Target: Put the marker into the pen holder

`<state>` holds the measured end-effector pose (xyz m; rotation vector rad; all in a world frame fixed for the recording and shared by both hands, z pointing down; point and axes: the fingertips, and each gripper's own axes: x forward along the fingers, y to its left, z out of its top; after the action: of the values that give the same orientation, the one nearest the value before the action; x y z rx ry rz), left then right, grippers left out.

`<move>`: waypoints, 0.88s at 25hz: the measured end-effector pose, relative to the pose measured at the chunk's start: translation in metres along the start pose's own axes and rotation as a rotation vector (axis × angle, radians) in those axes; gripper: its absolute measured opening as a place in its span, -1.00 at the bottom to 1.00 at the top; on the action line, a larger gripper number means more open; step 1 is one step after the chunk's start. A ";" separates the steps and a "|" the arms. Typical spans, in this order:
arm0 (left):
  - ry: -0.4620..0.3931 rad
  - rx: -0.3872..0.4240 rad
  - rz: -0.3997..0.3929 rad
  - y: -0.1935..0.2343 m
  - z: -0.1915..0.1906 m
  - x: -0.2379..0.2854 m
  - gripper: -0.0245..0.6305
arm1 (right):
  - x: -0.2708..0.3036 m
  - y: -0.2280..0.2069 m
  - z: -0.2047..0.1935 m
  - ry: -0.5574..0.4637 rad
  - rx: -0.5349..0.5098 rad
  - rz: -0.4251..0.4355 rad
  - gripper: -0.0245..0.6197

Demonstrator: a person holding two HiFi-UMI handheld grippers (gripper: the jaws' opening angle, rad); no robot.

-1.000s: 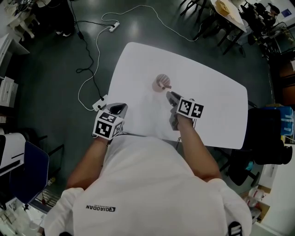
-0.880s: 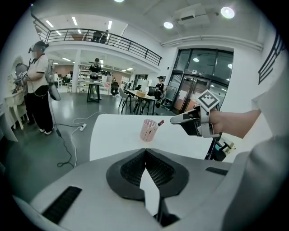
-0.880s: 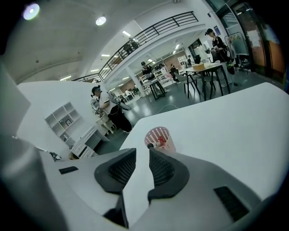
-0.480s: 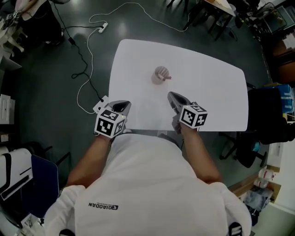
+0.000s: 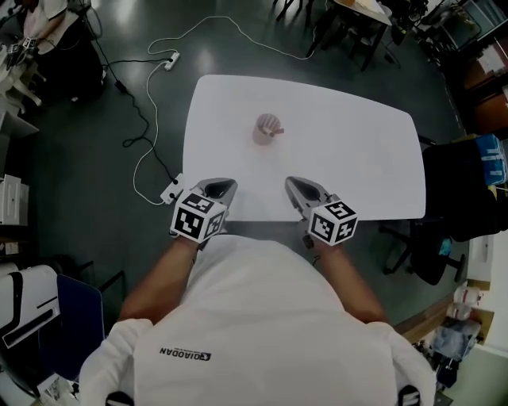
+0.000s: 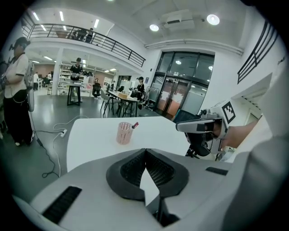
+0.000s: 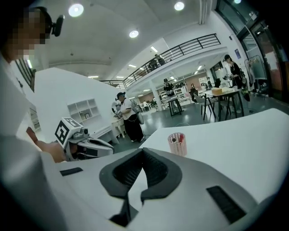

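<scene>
A pink mesh pen holder (image 5: 267,129) stands upright at the far middle of the white table (image 5: 357,151). A marker with a red cap (image 6: 134,125) leans inside it, its end sticking out over the rim. The holder also shows in the left gripper view (image 6: 124,133) and the right gripper view (image 7: 177,143). My left gripper (image 5: 223,186) is shut and empty at the table's near edge. My right gripper (image 5: 294,185) is beside it, also at the near edge; its jaws have just been closing, with nothing between them. Both grippers are well short of the holder.
A white power strip (image 5: 169,59) and cables (image 5: 147,127) lie on the floor left of the table. A dark chair (image 5: 456,198) stands at the table's right end. More tables and chairs (image 5: 357,24) are beyond, and people stand (image 6: 16,90) in the hall.
My right gripper has pulled back from beside the holder to the near table edge and shut. The left gripper shifted slightly toward the table edge. The marker stays in the holder.
</scene>
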<state>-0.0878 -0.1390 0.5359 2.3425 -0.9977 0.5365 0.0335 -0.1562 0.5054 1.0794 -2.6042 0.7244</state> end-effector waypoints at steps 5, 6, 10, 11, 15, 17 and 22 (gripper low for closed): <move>0.000 -0.036 0.022 -0.041 -0.011 0.001 -0.84 | -0.038 0.008 -0.013 -0.005 0.043 0.065 -0.87; -0.006 -0.039 0.025 -0.051 -0.013 0.000 -0.84 | -0.046 0.010 -0.016 -0.005 0.027 0.068 -0.87; -0.013 -0.036 0.044 -0.088 -0.019 0.000 -0.84 | -0.081 0.012 -0.031 -0.015 0.002 0.075 -0.87; -0.011 -0.035 0.046 -0.099 -0.022 0.000 -0.84 | -0.090 0.013 -0.036 -0.015 0.000 0.077 -0.87; 0.005 -0.022 0.064 -0.130 -0.037 -0.010 -0.84 | -0.119 0.019 -0.056 -0.024 -0.011 0.074 -0.87; 0.008 -0.026 0.076 -0.144 -0.044 -0.012 -0.84 | -0.132 0.018 -0.064 -0.031 0.003 0.076 -0.87; 0.019 -0.040 0.118 -0.172 -0.061 -0.014 -0.84 | -0.165 0.012 -0.078 -0.054 0.040 0.071 -0.87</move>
<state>0.0232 0.0062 0.5216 2.2499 -1.1328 0.5775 0.1426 -0.0100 0.5035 1.0362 -2.6971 0.7771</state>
